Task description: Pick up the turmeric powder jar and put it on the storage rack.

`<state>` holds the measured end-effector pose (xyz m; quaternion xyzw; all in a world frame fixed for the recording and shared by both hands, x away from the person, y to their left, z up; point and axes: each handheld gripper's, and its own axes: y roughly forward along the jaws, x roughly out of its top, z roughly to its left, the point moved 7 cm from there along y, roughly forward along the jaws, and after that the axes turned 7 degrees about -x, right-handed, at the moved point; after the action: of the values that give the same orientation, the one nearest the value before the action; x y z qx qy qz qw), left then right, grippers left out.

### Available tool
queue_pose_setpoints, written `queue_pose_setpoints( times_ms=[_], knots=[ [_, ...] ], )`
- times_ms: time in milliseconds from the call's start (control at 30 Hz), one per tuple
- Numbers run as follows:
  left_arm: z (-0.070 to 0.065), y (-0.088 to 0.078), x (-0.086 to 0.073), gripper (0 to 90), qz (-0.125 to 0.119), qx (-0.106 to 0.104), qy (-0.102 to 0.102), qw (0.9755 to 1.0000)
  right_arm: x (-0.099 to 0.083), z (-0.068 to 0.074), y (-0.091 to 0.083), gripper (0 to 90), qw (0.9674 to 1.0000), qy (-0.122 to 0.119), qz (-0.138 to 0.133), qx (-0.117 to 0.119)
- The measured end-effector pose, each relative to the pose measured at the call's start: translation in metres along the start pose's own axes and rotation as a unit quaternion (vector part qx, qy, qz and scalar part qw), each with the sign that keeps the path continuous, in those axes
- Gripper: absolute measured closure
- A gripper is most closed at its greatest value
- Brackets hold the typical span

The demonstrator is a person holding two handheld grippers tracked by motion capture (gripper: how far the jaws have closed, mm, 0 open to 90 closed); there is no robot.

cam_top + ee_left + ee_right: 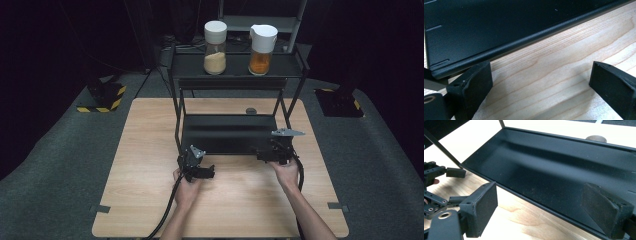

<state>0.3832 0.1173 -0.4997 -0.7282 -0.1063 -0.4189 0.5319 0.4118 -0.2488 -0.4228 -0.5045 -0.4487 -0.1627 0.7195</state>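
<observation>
A black two-tier rack (235, 70) stands at the back middle of the wooden table (150, 150). On its top shelf are a jar of pale grains with a white lid (215, 47) and a jar of orange contents with a white pouring lid (261, 49). My left gripper (202, 171) is open over bare wood just in front of the rack's lower shelf (486, 27), jaws wide apart (540, 75). My right gripper (267, 154) is open at the lower shelf's front right edge (541, 197), with nothing between its jaws. The left gripper (439, 175) also appears in the right gripper view.
A small dark round object (251, 110) lies on the table behind the rack (595, 138). Black-and-yellow striped stand bases sit on the floor at the left (102, 97) and right (340, 102). Grey carpet surrounds the table.
</observation>
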Motion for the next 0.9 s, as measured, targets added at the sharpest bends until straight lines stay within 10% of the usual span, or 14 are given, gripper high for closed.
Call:
queue_pose_setpoints(
  times_ms=[900],
  knots=[
    [0.000,0.000,0.000,4.7,0.001,0.000,0.001,1.0000,-0.022,-0.002,0.009,13.1,0.9998,0.013,0.017,0.003]
  ],
)
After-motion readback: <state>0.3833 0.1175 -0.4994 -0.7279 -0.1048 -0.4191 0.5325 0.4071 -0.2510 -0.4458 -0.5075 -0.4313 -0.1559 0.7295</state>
